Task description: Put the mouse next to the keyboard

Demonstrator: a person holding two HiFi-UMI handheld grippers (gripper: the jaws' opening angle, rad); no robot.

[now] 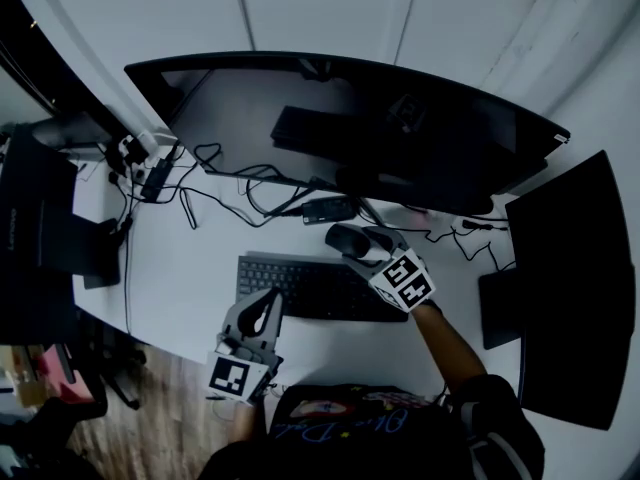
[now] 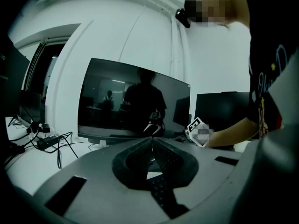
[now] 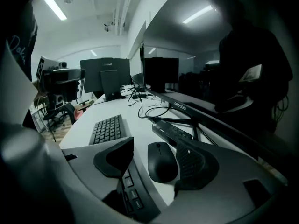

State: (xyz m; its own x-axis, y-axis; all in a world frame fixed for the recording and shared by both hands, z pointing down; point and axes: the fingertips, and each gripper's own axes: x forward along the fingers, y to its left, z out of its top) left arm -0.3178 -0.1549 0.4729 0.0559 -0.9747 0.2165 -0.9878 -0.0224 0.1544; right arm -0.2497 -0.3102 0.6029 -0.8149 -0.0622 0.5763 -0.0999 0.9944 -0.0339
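Mouse (image 3: pixel 162 163) lies just beyond the keyboard (image 3: pixel 108 129), between the wide-open jaws of the right hand-held gripper (image 3: pixel 153 144); the left hand-held gripper (image 2: pixel 152 140) is closed, empty.

Wide curved monitor (image 1: pixel 340 128) on white tabletop (image 1: pixel 180 258); tangled cables (image 1: pixel 215 173) at left behind; second monitor (image 1: pixel 570 288) far right.

On the lower bezel of the wide monitor (image 3: pixel 205 69), in pale letters: "coocaa". High on the back of the far monitor (image 3: pixel 105 78), small and pale: "lenovo". Across the dark shirt (image 1: pixel 340 423) in the head view, looping script, seemingly starting "Blue", the rest not legible. On the cubes of the left gripper (image 1: pixel 268 298) and the right gripper (image 1: pixel 362 246), black-and-white square codes, no letters. On the keyboard (image 3: pixel 107 127), key legends too small to read
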